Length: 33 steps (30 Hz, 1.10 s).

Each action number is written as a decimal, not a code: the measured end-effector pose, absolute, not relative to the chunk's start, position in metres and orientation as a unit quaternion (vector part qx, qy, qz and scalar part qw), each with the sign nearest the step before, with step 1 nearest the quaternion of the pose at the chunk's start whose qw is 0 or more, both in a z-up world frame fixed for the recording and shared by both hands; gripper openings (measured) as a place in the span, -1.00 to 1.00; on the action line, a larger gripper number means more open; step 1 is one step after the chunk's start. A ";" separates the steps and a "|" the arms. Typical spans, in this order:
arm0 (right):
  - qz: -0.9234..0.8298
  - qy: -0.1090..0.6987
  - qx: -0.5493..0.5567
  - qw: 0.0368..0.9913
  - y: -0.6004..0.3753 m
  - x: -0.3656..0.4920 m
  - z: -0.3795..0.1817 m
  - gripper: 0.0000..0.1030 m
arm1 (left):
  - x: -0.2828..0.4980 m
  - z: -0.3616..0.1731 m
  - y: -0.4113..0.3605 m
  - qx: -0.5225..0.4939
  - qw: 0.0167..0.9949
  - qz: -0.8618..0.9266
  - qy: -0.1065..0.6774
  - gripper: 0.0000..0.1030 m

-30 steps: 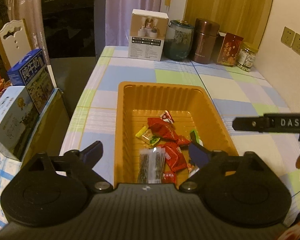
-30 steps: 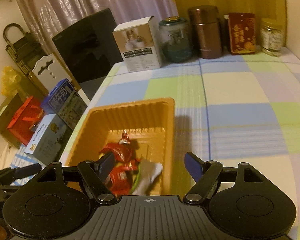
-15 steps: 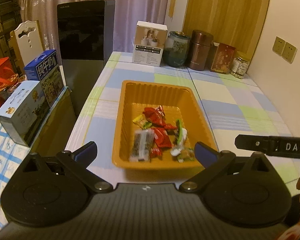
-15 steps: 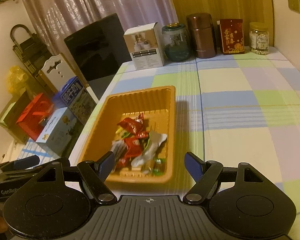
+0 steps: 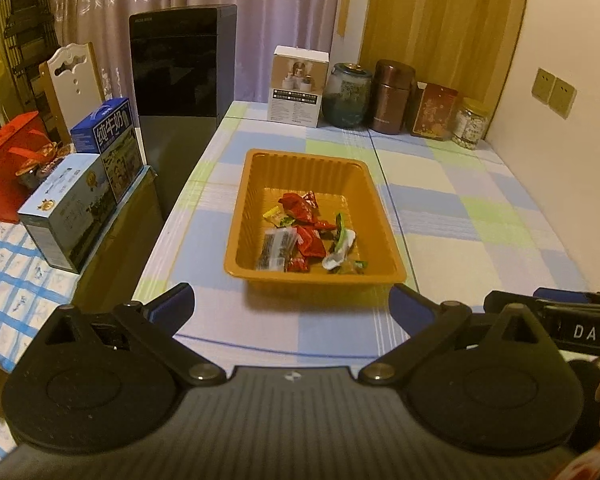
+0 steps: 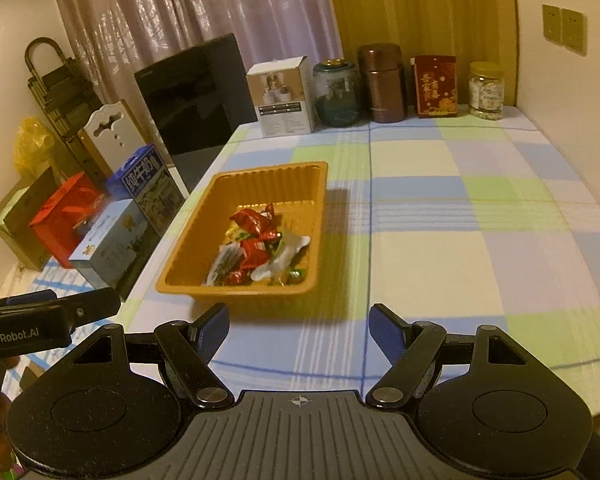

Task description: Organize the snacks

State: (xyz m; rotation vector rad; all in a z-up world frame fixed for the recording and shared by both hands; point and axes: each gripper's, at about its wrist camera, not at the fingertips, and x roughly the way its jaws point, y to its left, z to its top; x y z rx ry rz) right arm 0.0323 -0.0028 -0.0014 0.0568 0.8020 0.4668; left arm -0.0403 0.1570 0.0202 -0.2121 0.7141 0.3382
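Snacks (image 5: pixel 300 236) fill the near half of an orange tray (image 5: pixel 244 200), which sits on the checked tabletop (image 5: pixel 480 216) toward its left edge. At twelve o'clock from the tray a white box (image 5: pixel 298 86), a glass jar (image 5: pixel 348 94) and a brown canister (image 5: pixel 392 96) line the far end. Left tongs (image 5: pixel 292 308) hover at six o'clock of the tray, spread wide and empty. Right tongs (image 6: pixel 298 326) hover at about five o'clock of it, likewise spread wide with nothing between the fingers. Among the snacks, red wrappers (image 5: pixel 300 206) lie beside a white-and-green one (image 5: pixel 340 248).
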 end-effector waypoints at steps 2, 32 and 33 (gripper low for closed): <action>0.220 0.386 0.023 0.895 -0.006 0.024 0.001 0.49 | -0.045 0.021 0.151 -0.099 0.918 0.160 0.349 0.99; 0.206 0.366 0.011 0.907 -0.023 -0.018 0.004 0.49 | -0.076 0.019 0.123 -0.069 0.922 0.156 0.349 0.99; 0.206 0.366 0.012 0.907 -0.023 -0.018 0.004 0.49 | -0.076 0.019 0.123 -0.069 0.922 0.156 0.348 0.99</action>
